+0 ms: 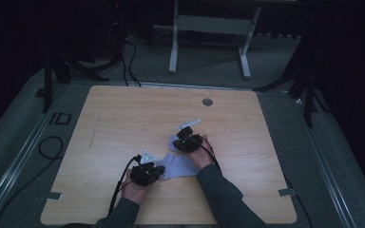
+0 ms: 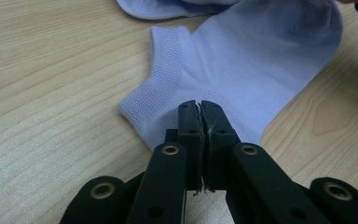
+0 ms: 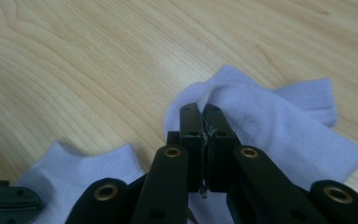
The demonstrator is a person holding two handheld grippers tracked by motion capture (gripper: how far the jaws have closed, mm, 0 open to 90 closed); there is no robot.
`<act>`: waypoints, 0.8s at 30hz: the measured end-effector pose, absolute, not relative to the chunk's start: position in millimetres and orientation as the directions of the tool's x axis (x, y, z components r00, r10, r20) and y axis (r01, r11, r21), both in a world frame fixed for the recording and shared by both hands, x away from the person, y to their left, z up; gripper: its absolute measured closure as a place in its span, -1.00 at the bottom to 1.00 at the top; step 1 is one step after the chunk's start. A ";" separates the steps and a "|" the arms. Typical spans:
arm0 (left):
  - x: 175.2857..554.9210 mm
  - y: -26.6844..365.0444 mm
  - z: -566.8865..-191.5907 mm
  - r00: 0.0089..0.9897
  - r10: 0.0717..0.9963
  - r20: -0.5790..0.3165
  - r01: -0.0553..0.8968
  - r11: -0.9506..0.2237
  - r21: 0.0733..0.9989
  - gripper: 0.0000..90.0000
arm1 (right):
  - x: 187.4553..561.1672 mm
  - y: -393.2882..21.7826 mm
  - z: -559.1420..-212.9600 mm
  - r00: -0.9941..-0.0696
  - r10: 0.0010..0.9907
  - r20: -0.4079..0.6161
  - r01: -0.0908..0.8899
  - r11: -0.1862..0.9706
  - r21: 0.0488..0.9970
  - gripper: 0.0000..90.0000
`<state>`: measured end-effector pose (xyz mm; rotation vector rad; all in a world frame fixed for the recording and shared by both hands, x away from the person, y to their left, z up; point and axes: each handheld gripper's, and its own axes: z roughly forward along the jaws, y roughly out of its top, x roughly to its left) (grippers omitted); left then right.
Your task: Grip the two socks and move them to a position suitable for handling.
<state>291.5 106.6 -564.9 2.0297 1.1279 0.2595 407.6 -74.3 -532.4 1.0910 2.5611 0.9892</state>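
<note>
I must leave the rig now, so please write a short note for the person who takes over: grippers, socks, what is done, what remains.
Left gripper: jaws shut on the flat sock, near its ribbed cuff, on the table.
Right gripper: jaws shut on a raised fold of the second sock.
Both pale lilac socks lie mid-table, near each other; in the high view they lie between the two grippers.
Done: both socks gripped.
Left: probably laying one on the other or folding them as a pair; they are not aligned yet.
</note>
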 end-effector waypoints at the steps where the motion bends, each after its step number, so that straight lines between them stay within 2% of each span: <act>1: 291.5 106.6 -564.9 0.585 0.790 -0.185 0.630 -0.299 0.717 0.94 | 407.6 -75.2 -531.0 -0.713 0.697 0.082 0.570 0.507 0.647 0.95; 9: 292.0 106.0 -565.1 0.585 0.789 -0.187 0.629 -0.296 0.718 0.94 | 407.2 -88.1 -511.0 -0.714 0.693 0.093 0.555 0.480 0.679 0.95; 24: 291.8 105.7 -565.3 0.587 0.788 -0.186 0.628 -0.297 0.719 0.94 | 409.9 -115.2 -497.3 -0.687 0.719 0.109 0.567 0.436 0.698 0.95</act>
